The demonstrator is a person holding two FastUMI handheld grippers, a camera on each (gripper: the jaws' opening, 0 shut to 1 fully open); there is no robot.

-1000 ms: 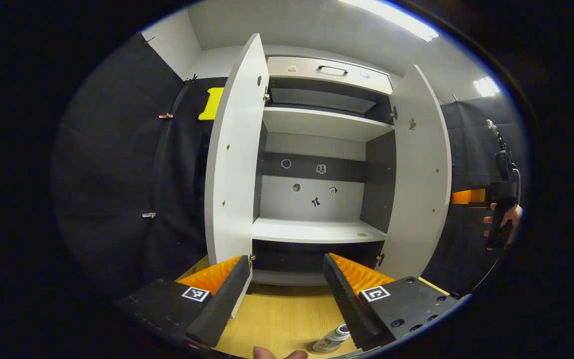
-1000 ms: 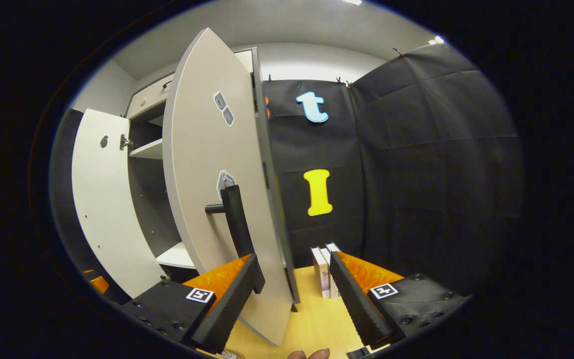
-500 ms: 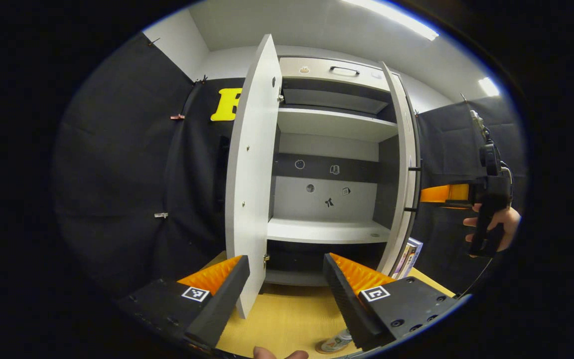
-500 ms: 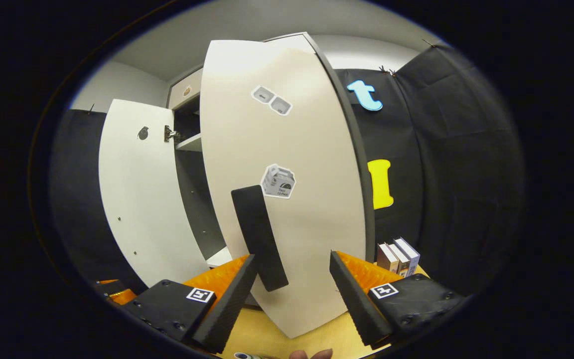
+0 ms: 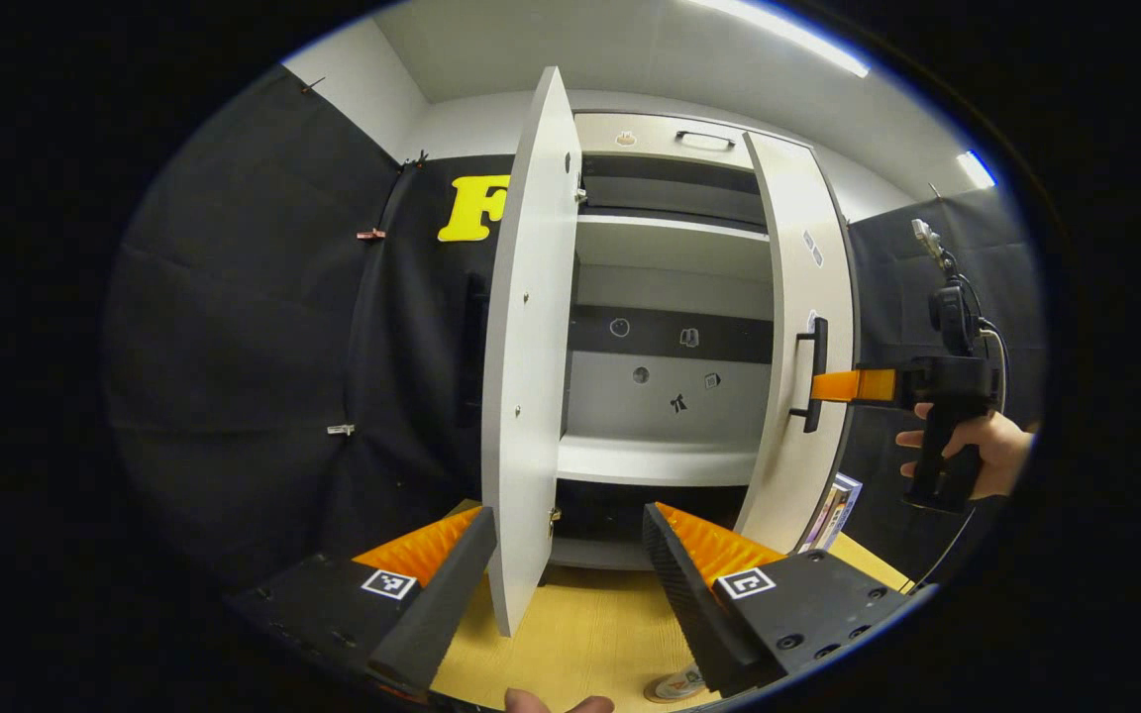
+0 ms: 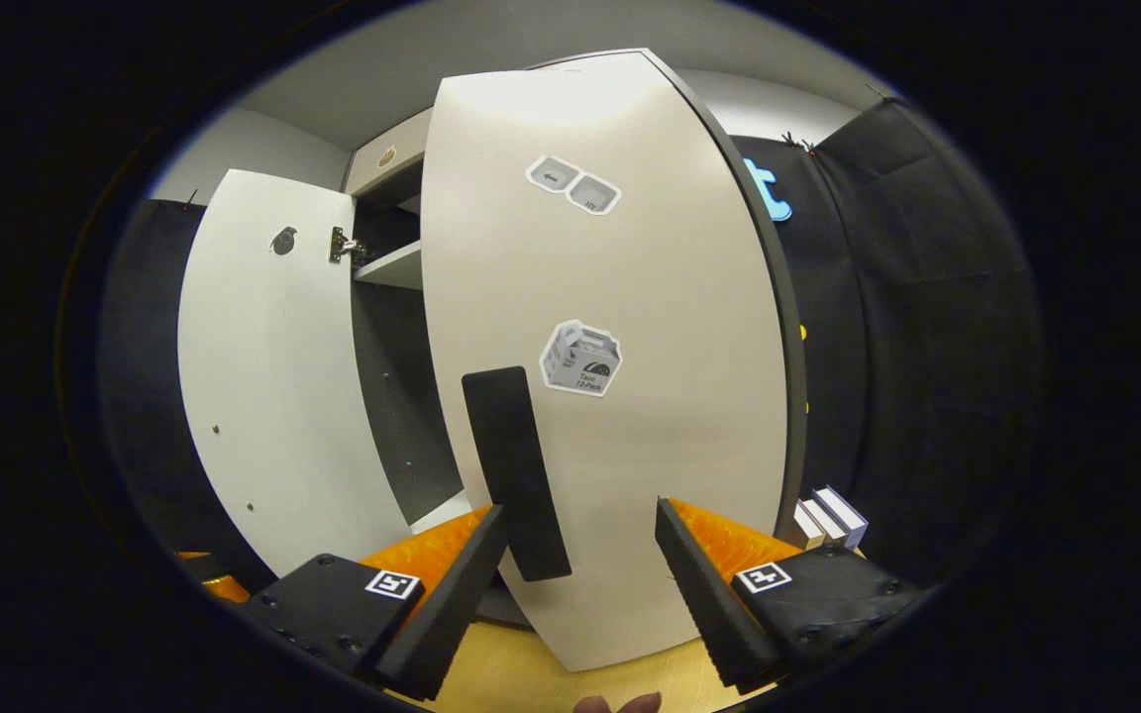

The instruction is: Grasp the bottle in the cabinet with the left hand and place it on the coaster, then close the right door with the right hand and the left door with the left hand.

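Note:
The bottle (image 5: 677, 681) peeks out at the bottom edge of the left gripper view, on the wooden table under my right finger. The cabinet's left door (image 5: 529, 347) stands wide open, edge-on just above my open, empty left gripper (image 5: 561, 584). The right door (image 5: 800, 297) is swung most of the way round. My right gripper (image 5: 833, 385), held by a hand (image 5: 977, 456), has its orange fingers at the door's black handle (image 5: 812, 372). In the right gripper view the right door's front (image 6: 620, 327) is close ahead. Its handle (image 6: 516, 475) sits just above my open right gripper (image 6: 575, 584).
The cabinet's shelves (image 5: 660, 460) are bare, with small stickers on the back wall. Several books (image 6: 828, 513) stand on the table to the right of the cabinet. The left door's inner face (image 6: 263, 376) shows at the left of the right gripper view.
The right door has swung from wide open to nearly shut, with my right gripper following against its front. The left door and left gripper have barely moved.

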